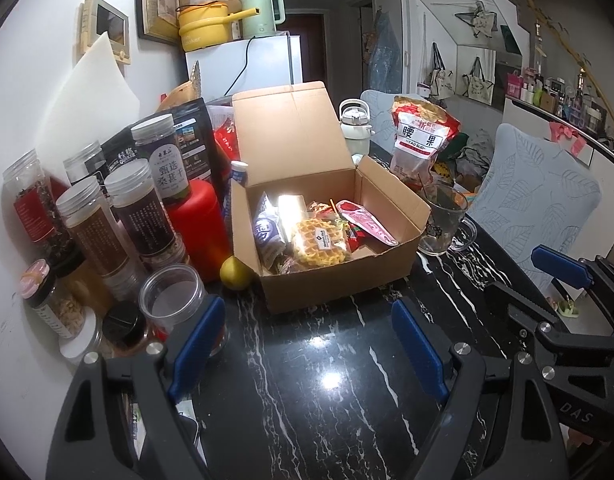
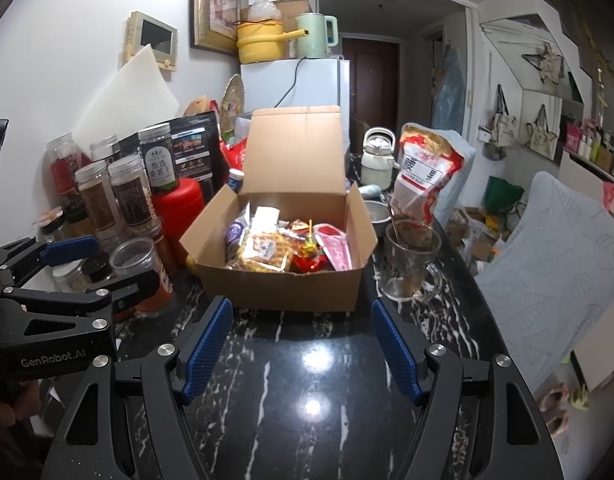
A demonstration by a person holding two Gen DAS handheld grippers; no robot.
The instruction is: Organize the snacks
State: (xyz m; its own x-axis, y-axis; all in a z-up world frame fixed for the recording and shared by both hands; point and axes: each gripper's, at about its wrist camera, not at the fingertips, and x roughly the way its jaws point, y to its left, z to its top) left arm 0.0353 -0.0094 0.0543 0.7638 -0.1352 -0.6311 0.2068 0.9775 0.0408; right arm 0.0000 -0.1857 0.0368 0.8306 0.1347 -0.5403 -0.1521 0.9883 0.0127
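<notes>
Left wrist view: left gripper [image 1: 307,352] jaws wide apart, holding nothing, over black marble table [image 1: 307,400]. Right gripper [image 2: 303,344] same: spread wide, empty. Just ahead, open cardboard box [image 1: 327,280], lid up, snacks inside: waffle pack [image 1: 321,242] in front, pink pouch [image 1: 365,220] right. Jars [image 1: 91,224] left of box, glass mug [image 1: 443,220] right. Cashew bag [image 1: 419,140] behind mug.

We see the cardboard box [image 1: 327,236] at twelve o'clock holding a waffle packet [image 1: 321,244], jars [image 1: 119,216] at ten, glass mug [image 1: 443,220] at two.
</notes>
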